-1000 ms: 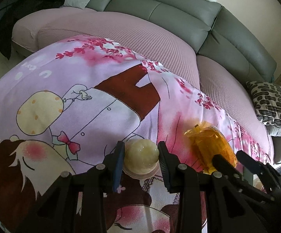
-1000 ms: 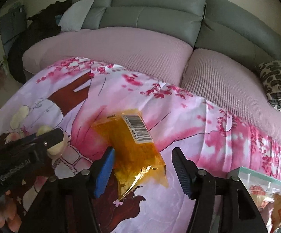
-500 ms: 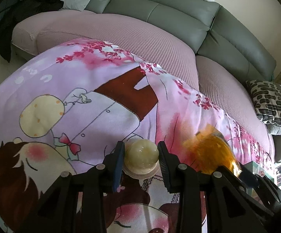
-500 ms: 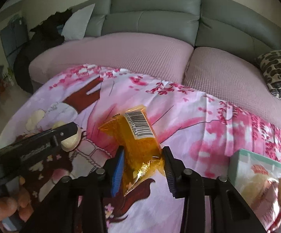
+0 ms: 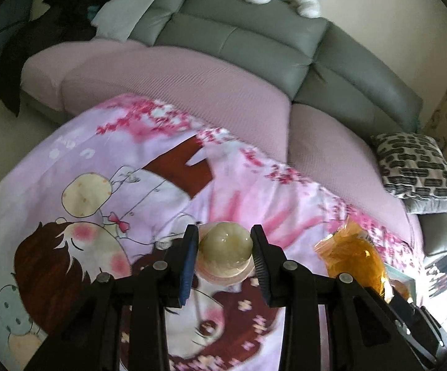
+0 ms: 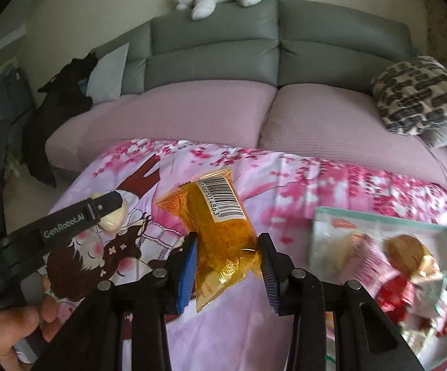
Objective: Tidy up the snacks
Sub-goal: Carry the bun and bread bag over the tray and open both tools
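L tool (image 5: 225,247) clenched on jelly cup (image 5: 225,245); R tool (image 6: 228,255) grips orange pack (image 6: 223,228). Both lifted: carry level to box (image 6: 433,227), R first; release low, w/o squeezing harder.

The right gripper (image 6: 228,262), a second ago open around the orange packet (image 6: 220,228), has closed on it and lifted it off the cloth (image 6: 285,324) (the box (image 6: 378,225) is now in fuller view), while the left gripper (image 5: 225,259) has raised its jelly cup (image 5: 225,252).
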`<move>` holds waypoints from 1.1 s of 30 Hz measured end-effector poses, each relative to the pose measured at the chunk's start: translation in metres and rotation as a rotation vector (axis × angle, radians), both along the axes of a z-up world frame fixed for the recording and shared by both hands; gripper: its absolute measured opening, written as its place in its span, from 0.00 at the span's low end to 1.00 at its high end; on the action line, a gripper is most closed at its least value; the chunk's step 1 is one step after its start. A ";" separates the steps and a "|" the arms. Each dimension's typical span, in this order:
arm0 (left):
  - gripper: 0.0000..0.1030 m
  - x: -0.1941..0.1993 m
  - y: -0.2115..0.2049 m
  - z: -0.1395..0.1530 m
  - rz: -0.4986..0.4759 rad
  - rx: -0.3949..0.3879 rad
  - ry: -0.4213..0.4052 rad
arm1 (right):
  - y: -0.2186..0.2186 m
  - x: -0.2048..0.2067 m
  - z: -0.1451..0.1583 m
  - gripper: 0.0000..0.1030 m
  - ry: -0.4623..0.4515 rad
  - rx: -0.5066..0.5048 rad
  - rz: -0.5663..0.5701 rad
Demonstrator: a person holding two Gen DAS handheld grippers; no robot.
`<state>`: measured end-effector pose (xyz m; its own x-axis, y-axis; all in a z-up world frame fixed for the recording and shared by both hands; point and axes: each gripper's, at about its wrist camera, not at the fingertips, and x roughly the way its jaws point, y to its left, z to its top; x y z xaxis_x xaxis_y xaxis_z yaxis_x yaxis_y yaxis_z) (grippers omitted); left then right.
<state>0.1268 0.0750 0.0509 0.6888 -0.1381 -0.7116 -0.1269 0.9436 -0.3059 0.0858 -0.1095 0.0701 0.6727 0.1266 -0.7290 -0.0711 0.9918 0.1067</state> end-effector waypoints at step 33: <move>0.35 -0.072 -0.215 0.014 -0.500 0.141 -0.001 | -0.220 -0.111 -0.008 0.40 0.073 0.116 -0.506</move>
